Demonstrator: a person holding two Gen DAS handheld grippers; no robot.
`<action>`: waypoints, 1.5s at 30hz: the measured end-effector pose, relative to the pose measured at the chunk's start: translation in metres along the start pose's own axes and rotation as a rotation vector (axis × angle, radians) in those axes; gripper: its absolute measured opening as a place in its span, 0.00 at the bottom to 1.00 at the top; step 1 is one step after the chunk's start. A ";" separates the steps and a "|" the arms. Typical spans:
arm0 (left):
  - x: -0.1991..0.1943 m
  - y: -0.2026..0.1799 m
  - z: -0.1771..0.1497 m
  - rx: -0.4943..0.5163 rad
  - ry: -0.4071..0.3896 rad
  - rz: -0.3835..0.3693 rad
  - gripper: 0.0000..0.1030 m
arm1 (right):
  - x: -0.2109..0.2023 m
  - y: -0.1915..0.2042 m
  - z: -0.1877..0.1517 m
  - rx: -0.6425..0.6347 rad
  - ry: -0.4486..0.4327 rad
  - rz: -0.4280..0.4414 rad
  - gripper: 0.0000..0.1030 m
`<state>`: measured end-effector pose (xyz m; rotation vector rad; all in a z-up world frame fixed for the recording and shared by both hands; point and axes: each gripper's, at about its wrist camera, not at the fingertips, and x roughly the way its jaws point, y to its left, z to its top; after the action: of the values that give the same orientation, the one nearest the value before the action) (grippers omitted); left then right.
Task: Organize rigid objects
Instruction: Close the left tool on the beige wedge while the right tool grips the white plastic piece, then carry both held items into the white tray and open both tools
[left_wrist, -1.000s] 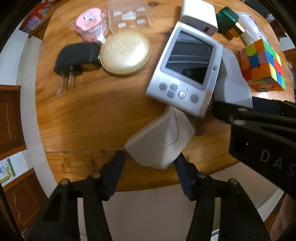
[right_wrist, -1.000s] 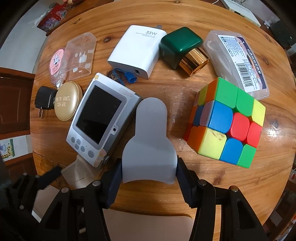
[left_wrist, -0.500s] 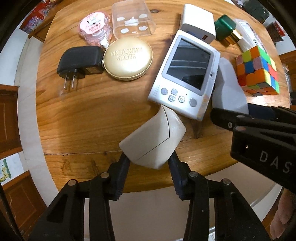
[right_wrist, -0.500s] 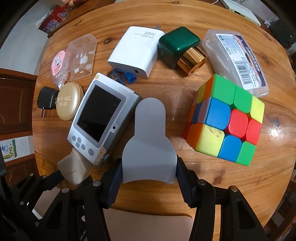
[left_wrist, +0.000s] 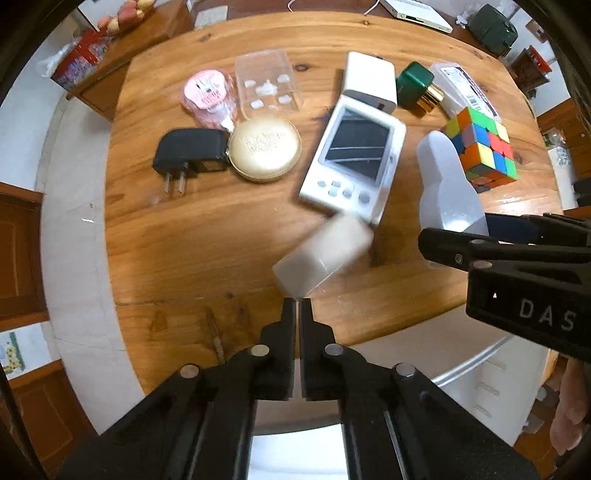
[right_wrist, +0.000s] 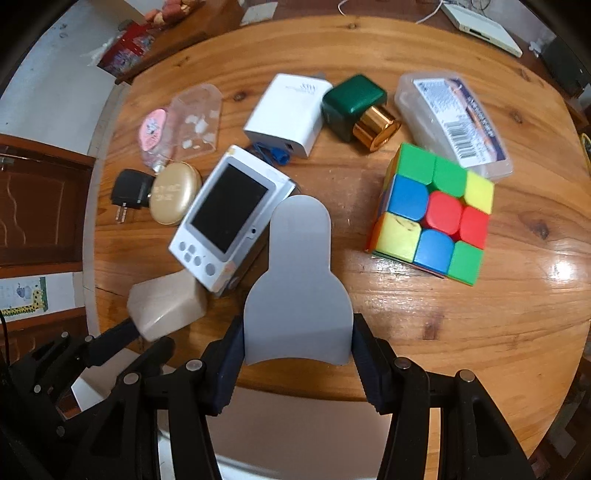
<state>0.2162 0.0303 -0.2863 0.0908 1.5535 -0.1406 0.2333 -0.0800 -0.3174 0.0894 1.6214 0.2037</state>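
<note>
My left gripper (left_wrist: 297, 310) points down over the front edge of the round wooden table (left_wrist: 207, 236). Its jaws are closing pad to pad with nothing between them. A beige plastic block (left_wrist: 323, 254), blurred, sits just beyond its tips; in the right wrist view the beige block (right_wrist: 166, 308) lies by the corner of a white handheld device (right_wrist: 229, 218). My right gripper (right_wrist: 298, 334) is shut on the wide base of a grey bottle-shaped piece (right_wrist: 299, 280), held above the table. In the left wrist view that grey piece (left_wrist: 447, 192) shows at the right.
A colour cube (right_wrist: 436, 214) stands right of the grey piece. Behind are a white charger (right_wrist: 291, 110), a green and gold bottle (right_wrist: 358, 107) and a labelled clear box (right_wrist: 454, 122). To the left lie a gold compact (left_wrist: 264, 147), a black plug (left_wrist: 188, 151) and a clear case (left_wrist: 267, 86).
The left jaws squeezed the beige block, then shut fully as it slipped out ahead of the tips. Both grippers rose, so the table looks smaller. The right grip on the grey piece is unchanged.
</note>
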 end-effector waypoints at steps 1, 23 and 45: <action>0.004 -0.001 0.000 -0.006 0.012 0.008 0.01 | -0.001 0.001 -0.001 -0.006 -0.001 -0.003 0.54; 0.014 -0.023 0.025 0.120 -0.016 0.103 0.59 | 0.008 -0.004 -0.009 0.031 0.028 0.020 0.54; -0.024 -0.014 0.011 0.080 -0.096 0.040 0.29 | -0.016 -0.023 -0.006 0.038 -0.020 0.052 0.54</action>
<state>0.2252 0.0157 -0.2617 0.1756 1.4490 -0.1737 0.2297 -0.1064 -0.3053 0.1628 1.6045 0.2113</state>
